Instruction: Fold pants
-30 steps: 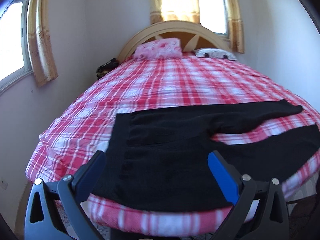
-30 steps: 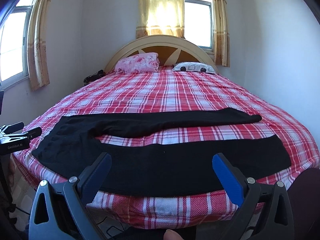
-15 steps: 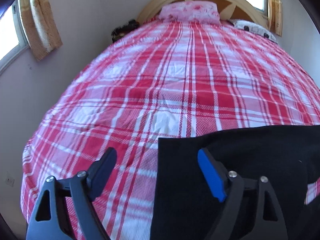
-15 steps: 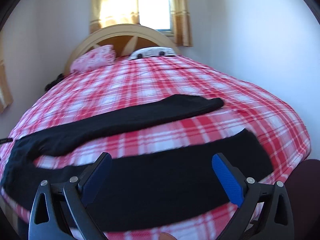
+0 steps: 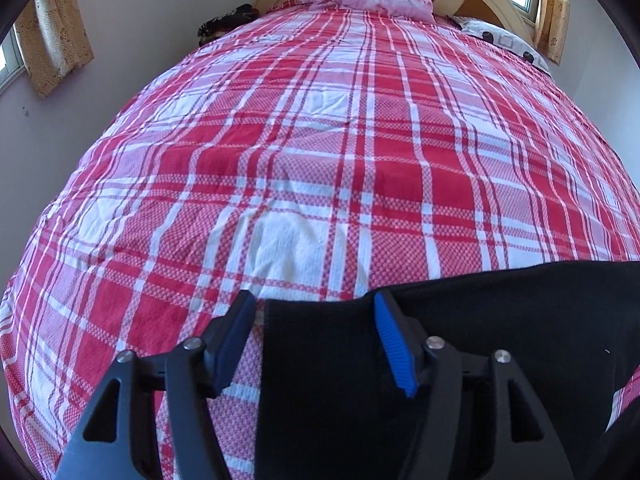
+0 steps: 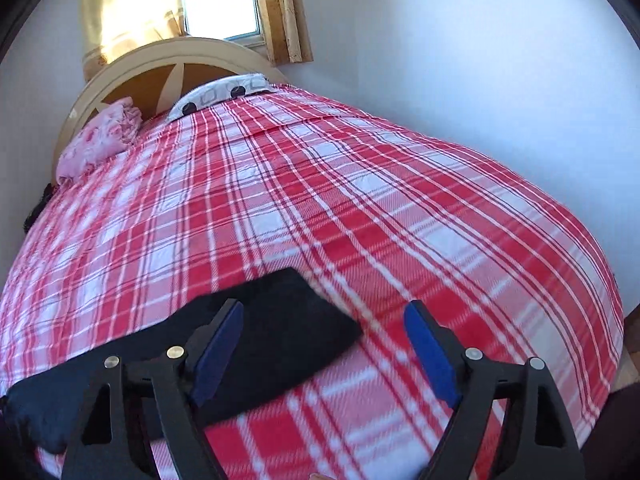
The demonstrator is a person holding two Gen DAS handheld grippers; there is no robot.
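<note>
closing, both hand-held grippers (image 5: 314,338) (image 6: 322,346) gape, seemingly just above black pants (image 5: 460,320).

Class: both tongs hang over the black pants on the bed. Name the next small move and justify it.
Probably lower and close the left tongs on the pants corner lying between them; the right tongs still straddle the leg end. Both have just been closing, neither grips yet.

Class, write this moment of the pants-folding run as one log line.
left claw: closing, astride pants waist corner | right claw: closing, at leg end, not gripping | bedspread: plaid
</note>
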